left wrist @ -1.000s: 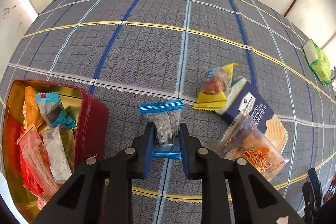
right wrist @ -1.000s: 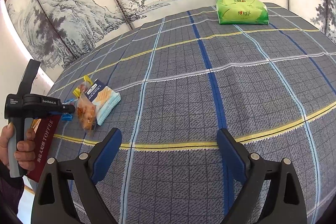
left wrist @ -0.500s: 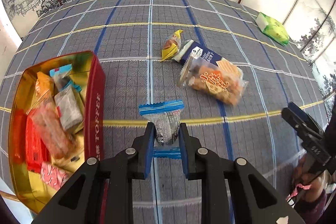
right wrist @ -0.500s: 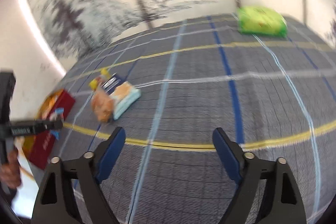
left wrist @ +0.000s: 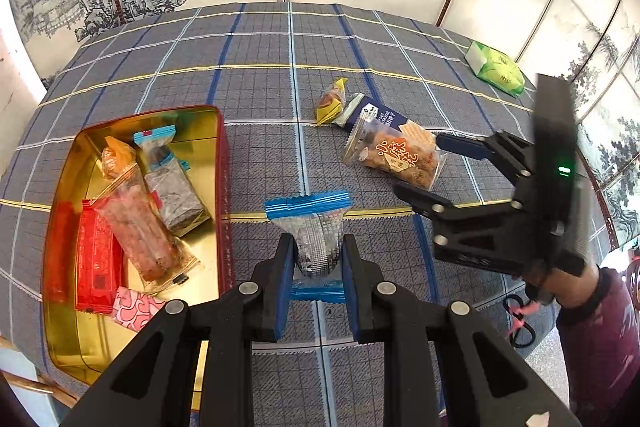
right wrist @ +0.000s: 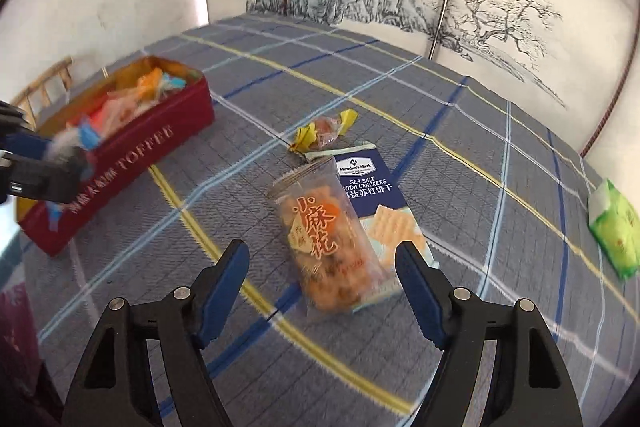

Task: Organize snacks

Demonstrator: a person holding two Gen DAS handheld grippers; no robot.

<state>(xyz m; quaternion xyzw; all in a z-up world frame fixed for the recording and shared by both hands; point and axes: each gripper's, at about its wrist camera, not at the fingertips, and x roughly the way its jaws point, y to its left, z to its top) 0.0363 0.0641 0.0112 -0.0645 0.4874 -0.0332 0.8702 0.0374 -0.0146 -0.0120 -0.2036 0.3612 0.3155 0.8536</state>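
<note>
Carrying blue-ended snack pinched in left gripper toward tin; right gripper wide open, empty, next onto twists bag

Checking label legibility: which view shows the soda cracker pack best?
Right wrist. The soda cracker pack lies centred and near, print readable, its left side covered by the orange snack bag. In the left wrist view the pack is small, distant and mostly hidden by that bag.
</note>
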